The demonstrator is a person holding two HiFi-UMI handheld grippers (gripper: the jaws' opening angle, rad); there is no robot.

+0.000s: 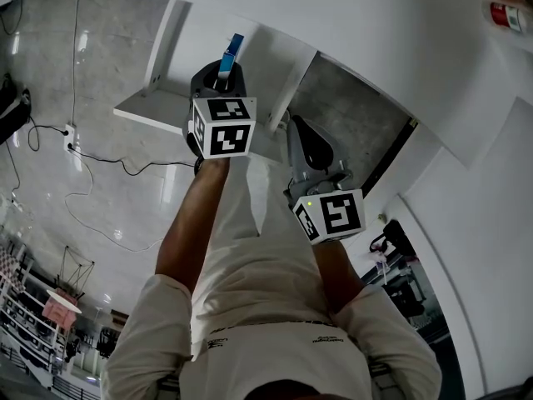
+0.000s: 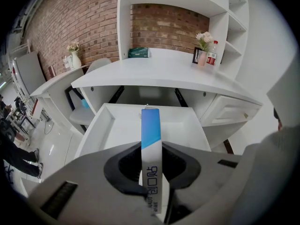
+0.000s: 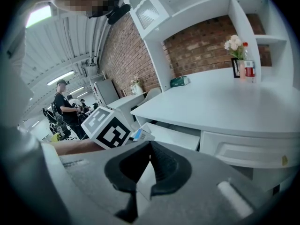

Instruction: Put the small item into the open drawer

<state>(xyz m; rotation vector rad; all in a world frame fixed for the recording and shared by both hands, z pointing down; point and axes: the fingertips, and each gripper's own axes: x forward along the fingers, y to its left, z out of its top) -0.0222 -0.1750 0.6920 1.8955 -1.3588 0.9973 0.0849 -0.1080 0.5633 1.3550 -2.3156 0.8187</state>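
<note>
We look steeply down at a white desk [image 1: 400, 48] with an open drawer [image 1: 158, 107] at 11 o'clock in the head view. The left gripper [image 1: 223, 77] hangs in front of that drawer. Its fingers are closed partway and clamp a slim box [image 1: 231, 57], blue at the far end and white at the near end.

In the left gripper view the drawer [image 2: 108, 121] fills the centre and shows its white floor and walls. The box [image 2: 151, 158] stands up from the left gripper [image 2: 151, 172] towards 12 o'clock, and its blue end shows against the drawer floor. We cannot tell whether it reaches inside. Dark print runs along the white part of the box, and we cannot read it.

A shut drawer [image 2: 229, 109] sits at 3 o'clock of the open one. On the desk top at 12 o'clock lies a green pack [image 2: 138, 52]. At 1 o'clock stand a vase [image 2: 203, 46] of pale flowers and a bottle [image 2: 213, 54] with a red label, its writing too small to read. A brick wall [image 2: 164, 22] rises behind them.

The right gripper [image 1: 301, 132] is at 4 o'clock of the left one in the head view. In its own view the right gripper [image 3: 149, 145] has its fingertips together and grips nothing, with the open drawer [image 3: 173, 136] at 12 o'clock just beyond
</note>
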